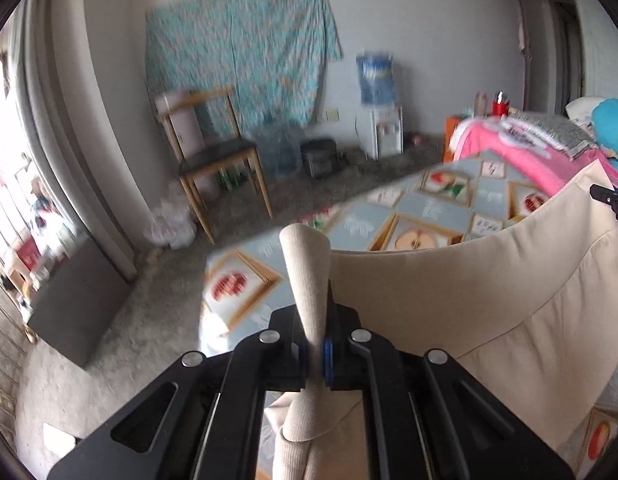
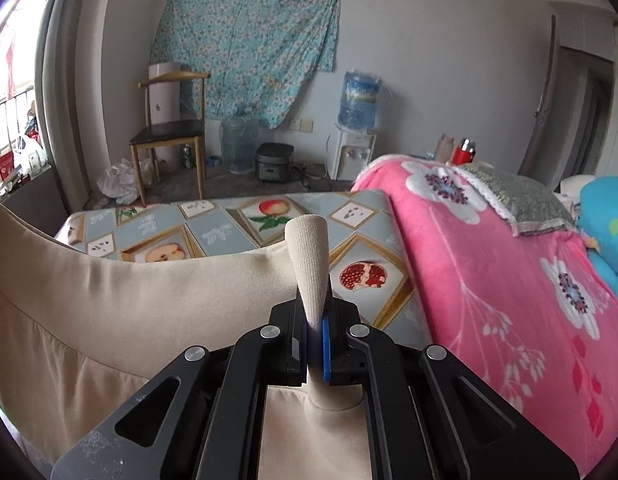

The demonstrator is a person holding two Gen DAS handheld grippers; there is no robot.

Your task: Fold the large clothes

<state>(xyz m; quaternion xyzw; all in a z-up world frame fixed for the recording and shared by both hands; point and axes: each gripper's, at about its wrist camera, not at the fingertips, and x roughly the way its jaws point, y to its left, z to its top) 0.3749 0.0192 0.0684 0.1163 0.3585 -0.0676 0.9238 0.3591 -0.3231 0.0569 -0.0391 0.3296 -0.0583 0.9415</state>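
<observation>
Left wrist: L+R grippers (image 1: 317, 354) (image 2: 316, 354) clamping beige garment (image 1: 469, 280).

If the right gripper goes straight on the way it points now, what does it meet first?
Probably the fruit-print bed sheet. The right gripper, shut on the beige garment, points down toward the bed, and nothing else seems to lie between, though depth is uncertain.

The left gripper (image 1: 318, 344) is matte black, with angular linkage arms carrying round silver pivot screws (four across) and blue pads at the fingertips. The right gripper (image 2: 318, 344) is built alike; the plate at its 7 o'clock corner is scuffed pale.
</observation>
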